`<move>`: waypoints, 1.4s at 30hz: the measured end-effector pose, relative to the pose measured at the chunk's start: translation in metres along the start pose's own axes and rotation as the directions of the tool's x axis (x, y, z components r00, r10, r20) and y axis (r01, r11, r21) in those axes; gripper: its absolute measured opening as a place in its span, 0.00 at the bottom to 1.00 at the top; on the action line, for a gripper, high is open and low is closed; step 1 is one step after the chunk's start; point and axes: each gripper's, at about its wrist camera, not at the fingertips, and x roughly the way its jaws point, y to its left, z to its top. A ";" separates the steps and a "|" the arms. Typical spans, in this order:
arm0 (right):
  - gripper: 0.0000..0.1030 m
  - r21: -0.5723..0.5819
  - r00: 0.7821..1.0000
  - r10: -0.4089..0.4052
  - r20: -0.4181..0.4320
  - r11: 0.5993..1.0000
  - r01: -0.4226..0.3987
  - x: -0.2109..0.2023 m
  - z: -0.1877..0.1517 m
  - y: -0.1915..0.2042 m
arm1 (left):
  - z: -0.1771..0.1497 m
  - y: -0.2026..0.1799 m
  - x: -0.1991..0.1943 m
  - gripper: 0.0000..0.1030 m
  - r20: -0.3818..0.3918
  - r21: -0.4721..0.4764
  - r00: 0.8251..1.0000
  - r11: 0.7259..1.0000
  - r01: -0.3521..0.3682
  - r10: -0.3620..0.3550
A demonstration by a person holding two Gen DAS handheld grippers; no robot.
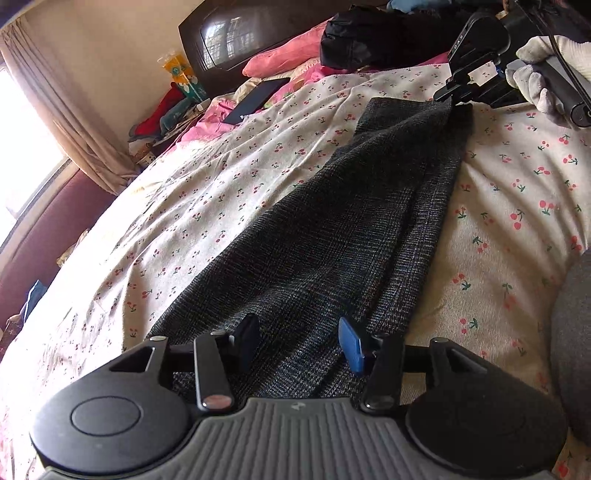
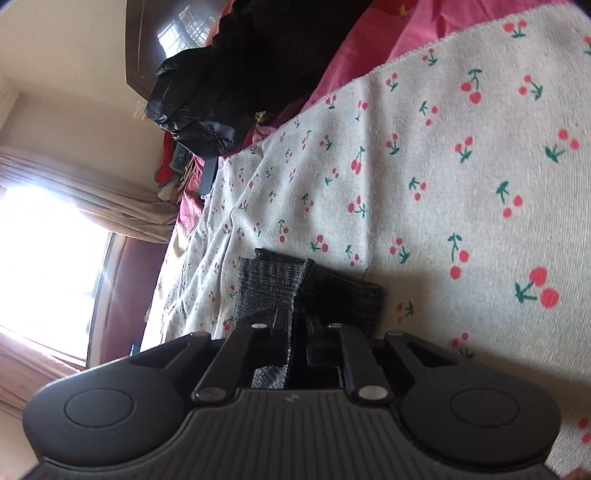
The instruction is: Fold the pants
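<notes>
Dark grey plaid pants (image 1: 332, 236) lie lengthwise on the cherry-print sheet (image 1: 184, 206), running from near to far. My left gripper (image 1: 301, 341) hovers over their near end, jaws apart, with fabric under and between the fingers (image 1: 351, 345) but not pinched. At the far end, a white-gloved hand (image 1: 535, 74) holds my right gripper (image 1: 456, 94). In the right wrist view, the right gripper (image 2: 295, 321) is shut on a bunched fold of the pants (image 2: 266, 280), lifted slightly off the sheet (image 2: 443, 166).
A pink pillow (image 1: 284, 55), a black jacket (image 1: 369, 40) and a dark phone (image 1: 258, 99) lie near the dark headboard (image 1: 229, 33). Curtains (image 1: 74, 110) and a bright window are at the left. A grey rounded shape (image 1: 572, 332) sits at the right edge.
</notes>
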 end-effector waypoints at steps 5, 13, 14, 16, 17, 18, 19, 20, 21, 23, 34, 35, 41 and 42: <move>0.09 -0.050 0.998 -0.062 0.013 0.997 0.063 -0.002 0.006 0.013 | -0.008 -0.004 -0.003 0.60 -0.009 -0.006 1.000 1.000 0.020 -0.021; 0.20 -0.280 0.980 -0.185 0.068 0.940 0.196 -0.036 -0.035 0.042 | -0.023 0.006 -0.010 0.60 0.001 -0.004 1.000 1.000 0.006 -0.006; 0.20 -0.289 0.987 -0.158 0.031 0.944 0.161 -0.039 -0.043 0.047 | -0.026 0.007 -0.012 0.60 0.002 0.003 1.000 1.000 0.006 -0.006; 0.20 -0.296 0.993 -0.091 -0.076 0.953 0.065 -0.038 -0.062 0.059 | -0.030 0.009 -0.014 0.60 0.000 0.011 1.000 1.000 -0.001 0.001; 0.19 -0.297 0.989 -0.061 -0.133 0.955 0.019 -0.034 -0.074 0.066 | -0.033 0.010 -0.014 0.60 -0.004 0.011 1.000 1.000 -0.002 0.002; 0.19 -0.295 0.981 -0.029 -0.194 0.955 -0.030 -0.028 -0.088 0.072 | -0.036 0.009 -0.015 0.60 -0.006 0.013 1.000 1.000 -0.006 0.006; 0.19 -0.280 0.964 -0.002 -0.267 0.957 -0.076 -0.021 -0.106 0.079 | -0.038 0.009 -0.016 0.60 -0.008 0.019 1.000 1.000 -0.016 0.017; 0.19 -0.261 0.948 0.011 -0.319 0.960 -0.099 -0.013 -0.118 0.082 | -0.040 0.008 -0.016 0.60 -0.009 0.026 1.000 0.999 -0.028 0.029; 0.19 -0.237 0.931 0.021 -0.363 0.965 -0.115 -0.004 -0.130 0.083 | -0.043 0.007 -0.016 0.60 -0.010 0.038 0.999 0.998 -0.045 0.045; 0.19 -0.205 0.895 0.014 -0.446 0.972 -0.117 0.014 -0.156 0.084 | -0.047 0.006 -0.017 0.60 -0.003 0.058 0.998 0.996 -0.070 0.071; 0.29 0.013 0.807 0.110 -0.580 0.992 -0.126 0.032 -0.202 0.075 | -0.054 0.016 -0.017 0.29 0.003 0.013 0.998 0.998 -0.063 0.063; 0.30 0.010 0.810 0.111 -0.575 0.992 -0.129 0.034 -0.204 0.077 | -0.054 0.019 -0.018 0.27 0.005 -0.005 0.999 0.999 -0.053 0.053; 0.28 0.070 0.804 0.146 -0.576 0.989 -0.130 0.057 -0.220 0.082 | -0.047 0.039 -0.028 0.24 0.014 -0.123 1.000 0.992 0.000 0.001; 0.27 0.080 0.812 0.158 -0.561 0.987 -0.137 0.058 -0.220 0.082 | -0.047 0.042 -0.030 0.23 0.014 -0.133 1.000 0.991 0.004 -0.002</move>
